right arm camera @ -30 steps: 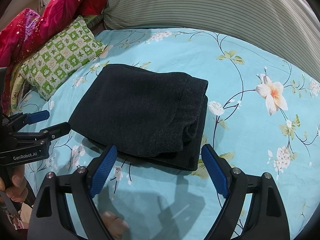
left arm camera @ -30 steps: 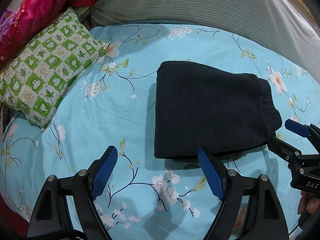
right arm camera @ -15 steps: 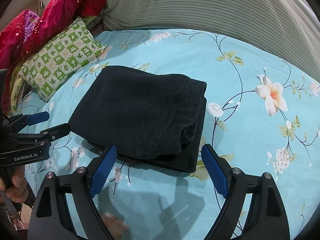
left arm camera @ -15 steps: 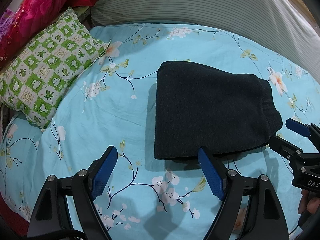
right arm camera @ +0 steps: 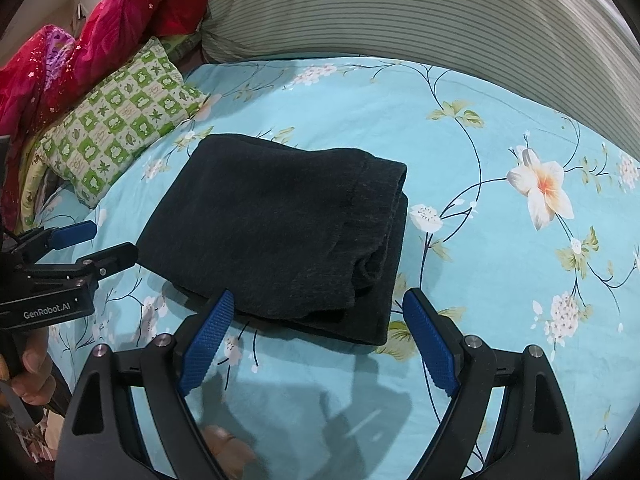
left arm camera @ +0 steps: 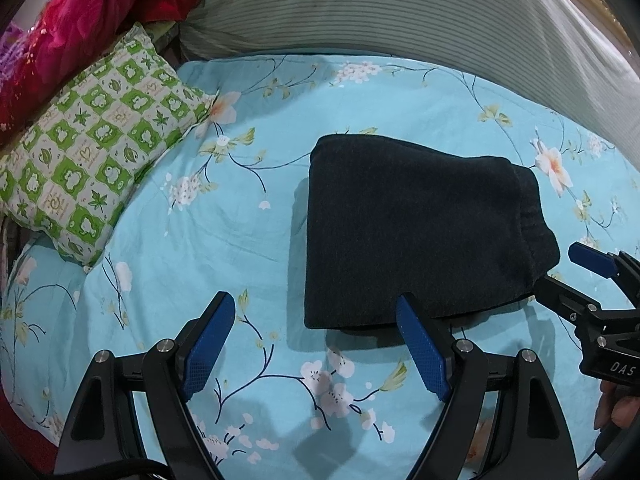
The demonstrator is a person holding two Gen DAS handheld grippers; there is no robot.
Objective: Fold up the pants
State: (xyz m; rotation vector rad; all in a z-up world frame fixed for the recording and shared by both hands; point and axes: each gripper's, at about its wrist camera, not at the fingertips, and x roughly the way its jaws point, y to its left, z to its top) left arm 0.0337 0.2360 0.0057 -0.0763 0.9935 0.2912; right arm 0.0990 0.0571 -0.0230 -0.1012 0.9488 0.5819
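Left gripper (left arm camera: 316,320) and right gripper (right arm camera: 320,316), both spread wide and empty, hover above the near edge of one folded dark pants bundle (right arm camera: 280,232) lying on the floral bedsheet (right arm camera: 480,128). One green checked pillow (left arm camera: 88,148) lies beyond.

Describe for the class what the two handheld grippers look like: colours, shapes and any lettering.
Both the left gripper and right gripper have black angular frames, silver screws and blue ribbed pads. White lettering reads "GenRobot.AI" on the left, "DAS" on the right.

Folded pants (left arm camera: 416,232) right of pillow (left arm camera: 92,152)
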